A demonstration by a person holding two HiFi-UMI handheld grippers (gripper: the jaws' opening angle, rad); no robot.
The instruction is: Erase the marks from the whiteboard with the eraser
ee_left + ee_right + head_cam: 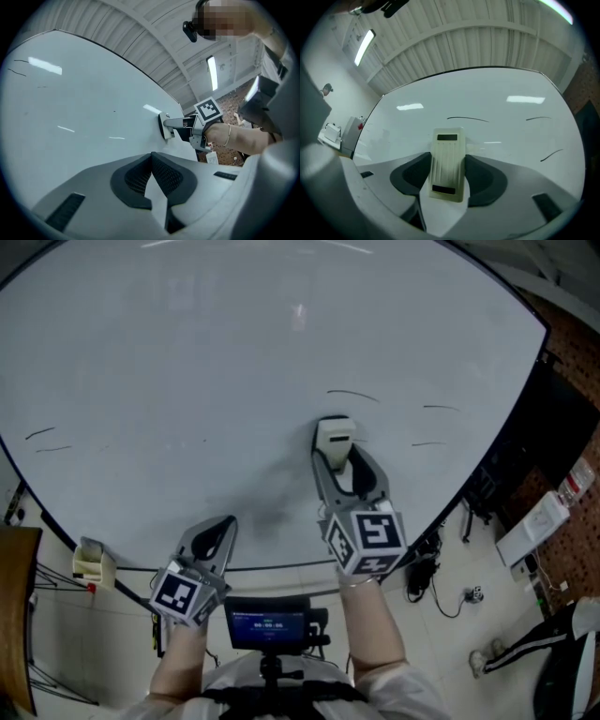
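Most of your head view is the whiteboard, w/ a brick-pattern wall past its right edge & a small screen on a stand just below its bottom edge, right in front of you. A small box sits by the bottom-left corner.

Your right gripper pinches the eraser betw both jaws. In the right gripper view the jaws clamp its long sides & its far end sticks out past the tips. From the left gripper view the eraser's face lies flat on the board, approx mid-board, nearer the bottom edge than the top.

Marks on show: a curved stroke just above the eraser, not touching it, and two short strokes further toward the right edge, one above the other. Two more short marks sit close to the left edge, well apart from the eraser.

Your left gripper hangs near the bottom edge, left of the right one. Its jaws are pressed together at the tips w/ nothing betw them, and whether the tips touch the board can't be told
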